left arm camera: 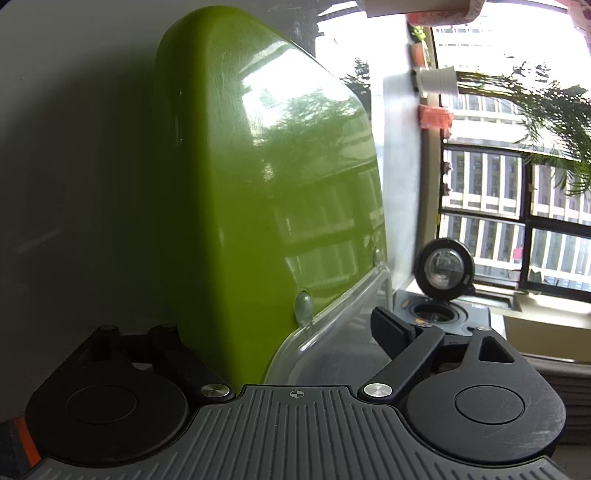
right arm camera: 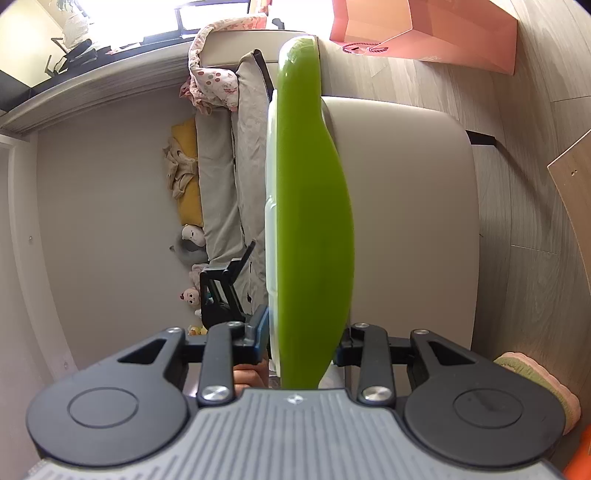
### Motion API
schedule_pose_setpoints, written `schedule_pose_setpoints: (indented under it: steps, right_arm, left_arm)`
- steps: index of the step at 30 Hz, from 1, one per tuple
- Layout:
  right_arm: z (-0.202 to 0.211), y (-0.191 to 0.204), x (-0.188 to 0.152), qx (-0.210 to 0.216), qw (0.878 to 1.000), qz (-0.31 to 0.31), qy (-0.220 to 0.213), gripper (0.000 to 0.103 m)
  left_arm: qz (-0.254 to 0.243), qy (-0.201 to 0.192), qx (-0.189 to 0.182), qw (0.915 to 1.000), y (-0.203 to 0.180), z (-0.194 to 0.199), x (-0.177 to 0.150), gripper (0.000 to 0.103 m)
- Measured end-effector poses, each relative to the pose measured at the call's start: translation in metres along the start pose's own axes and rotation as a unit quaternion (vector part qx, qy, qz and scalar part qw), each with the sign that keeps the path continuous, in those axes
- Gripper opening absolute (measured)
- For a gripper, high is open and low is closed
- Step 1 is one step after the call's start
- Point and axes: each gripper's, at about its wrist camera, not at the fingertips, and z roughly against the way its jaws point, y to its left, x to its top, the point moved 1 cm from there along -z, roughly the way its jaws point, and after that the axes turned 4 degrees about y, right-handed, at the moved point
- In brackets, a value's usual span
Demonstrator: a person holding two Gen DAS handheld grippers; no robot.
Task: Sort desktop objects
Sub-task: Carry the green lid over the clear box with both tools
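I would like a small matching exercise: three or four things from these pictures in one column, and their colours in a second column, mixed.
Things:
1. box lid
2. paper bag
3. paper cup
4. right gripper

Colours:
a. pink
b. black
c. green
d. white

Pairs: 1-c, 2-a, 3-d, 4-b

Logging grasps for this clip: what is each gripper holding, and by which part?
Both grippers, left and right, clamp the same green-lidded clear container across its thickness, each at an end.
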Motion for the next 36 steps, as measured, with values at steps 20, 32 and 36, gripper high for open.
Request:
schedule_pose_setpoints:
  steps: [20, 32, 36]
  right_arm:
    - [-0.030, -0.033, 0.003, 0.018, 0.997, -0.008, -0.070, 0.057]
    - [-0.029, -0.017, 0.001, 0.044, 0.994, -0.069, -0.073, 0.022]
    - [-0.016, 0.003, 0.001, 0.046, 0.996, -0.055, -0.051, 0.016]
  left_arm:
    - [0.091, 0.021, -0.063, 0.9936, 0.018, -0.007, -0.001, 0.029]
    - [0.050, 0.001, -0.025, 0.9984, 0.012, -0.002, -0.002, 0.052]
    - [0.029, -0.020, -0.015, 0.9993, -0.002, 0.007, -0.003, 0.061]
